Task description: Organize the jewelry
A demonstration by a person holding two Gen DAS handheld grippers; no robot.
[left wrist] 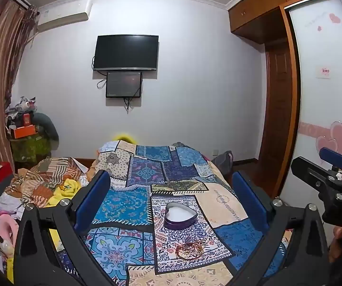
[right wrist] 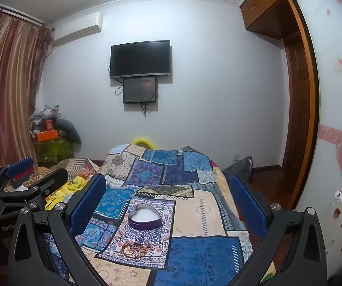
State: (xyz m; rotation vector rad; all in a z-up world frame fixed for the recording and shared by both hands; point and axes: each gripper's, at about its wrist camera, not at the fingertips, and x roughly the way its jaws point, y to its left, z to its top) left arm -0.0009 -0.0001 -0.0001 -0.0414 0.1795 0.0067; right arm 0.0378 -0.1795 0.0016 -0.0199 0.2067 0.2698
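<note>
Two claws, left gripper and right gripper, spread apart, empty; ahead between fingers, tangled gold bangles outside open purple heart-shaped tin; sorting unstarted.

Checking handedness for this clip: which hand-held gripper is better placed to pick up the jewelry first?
Probably left: the jewelry pile lies between the open left hand-held gripper fingers; in the right view it sits left of centre.

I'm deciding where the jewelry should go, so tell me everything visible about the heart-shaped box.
The heart box is a shallow tin with dark purple walls, a pale metallic rim and a white lining. It is open, no lid in view, and looks empty. It sits flat on the patchwork bedspread, point toward the far wall. The jewelry lies apart, nearer the cameras. Neither gripper touches it.
</note>
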